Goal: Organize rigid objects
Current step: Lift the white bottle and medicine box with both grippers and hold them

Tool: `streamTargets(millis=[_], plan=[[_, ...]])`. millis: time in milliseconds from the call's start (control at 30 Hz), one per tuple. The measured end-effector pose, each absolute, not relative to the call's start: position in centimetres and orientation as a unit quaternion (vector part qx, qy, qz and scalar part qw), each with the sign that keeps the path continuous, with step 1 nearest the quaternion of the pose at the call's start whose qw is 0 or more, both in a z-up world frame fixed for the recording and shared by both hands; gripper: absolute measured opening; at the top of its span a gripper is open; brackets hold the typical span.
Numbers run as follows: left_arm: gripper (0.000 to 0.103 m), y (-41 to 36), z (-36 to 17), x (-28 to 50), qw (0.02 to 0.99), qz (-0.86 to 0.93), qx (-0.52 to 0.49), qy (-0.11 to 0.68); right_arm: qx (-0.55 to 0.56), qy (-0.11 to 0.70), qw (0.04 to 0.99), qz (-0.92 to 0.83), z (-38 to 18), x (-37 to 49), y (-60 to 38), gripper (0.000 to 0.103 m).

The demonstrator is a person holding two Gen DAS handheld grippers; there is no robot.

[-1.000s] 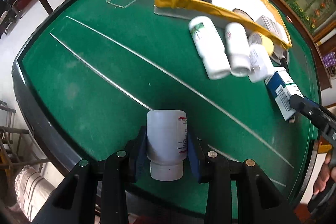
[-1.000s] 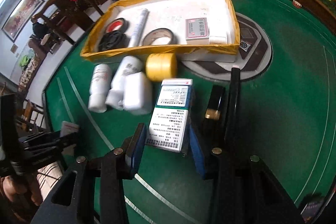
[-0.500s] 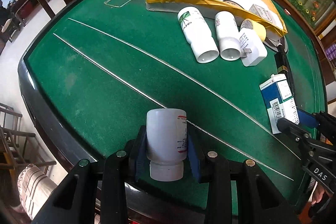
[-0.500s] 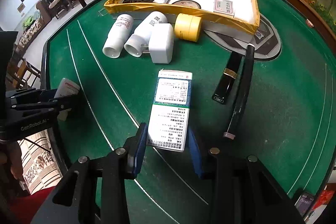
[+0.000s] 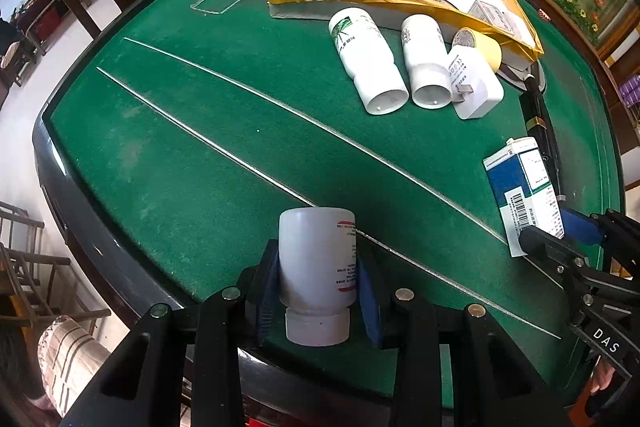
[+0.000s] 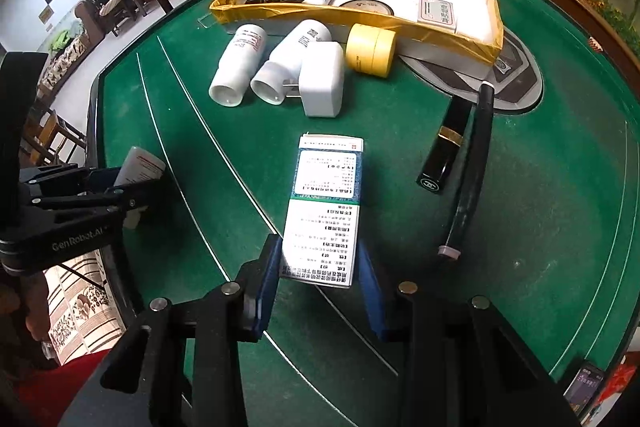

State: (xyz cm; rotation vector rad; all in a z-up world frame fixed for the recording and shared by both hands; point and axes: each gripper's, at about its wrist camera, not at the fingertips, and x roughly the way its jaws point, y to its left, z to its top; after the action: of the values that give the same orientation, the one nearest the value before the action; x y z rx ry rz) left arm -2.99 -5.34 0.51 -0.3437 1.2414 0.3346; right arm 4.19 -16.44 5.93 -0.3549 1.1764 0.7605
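Left tongs (image 5: pixel 318 291): closed on a white bottle (image 5: pixel 318 259), blue pads against both its sides, cap end toward the handle; held above the near edge of the tabletop (image 5: pixel 200 131).
Right tongs (image 6: pixel 320 291): closed on a blue-and-white carton (image 6: pixel 326 211), gripped at its near end, the far end pointing toward the tray (image 6: pixel 352 11).
Already in the tray: tape rolls, a small box and a few other items.
Still outside, just beside the tray's near wall: two white bottles (image 6: pixel 240 63), a white plug adapter (image 6: pixel 322 79), a yellow tape roll (image 6: pixel 370 51).
Still outside, farther right: a black lipstick tube (image 6: pixel 444 151) and a long black pen (image 6: pixel 470 171), side by side.
Progress, as judged: partway; both held items and six loose ones remain to be placed.
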Motion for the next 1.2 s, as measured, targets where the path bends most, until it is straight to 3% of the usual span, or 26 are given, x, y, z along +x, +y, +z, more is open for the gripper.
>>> streamTargets(millis=[1200], plan=[[0.038,-2.7,5.7,-0.7,0.812,0.124,-0.194,0.536,-0.107,0.506,0.783,0.346,10.4,7.4,-15.3,0.036]])
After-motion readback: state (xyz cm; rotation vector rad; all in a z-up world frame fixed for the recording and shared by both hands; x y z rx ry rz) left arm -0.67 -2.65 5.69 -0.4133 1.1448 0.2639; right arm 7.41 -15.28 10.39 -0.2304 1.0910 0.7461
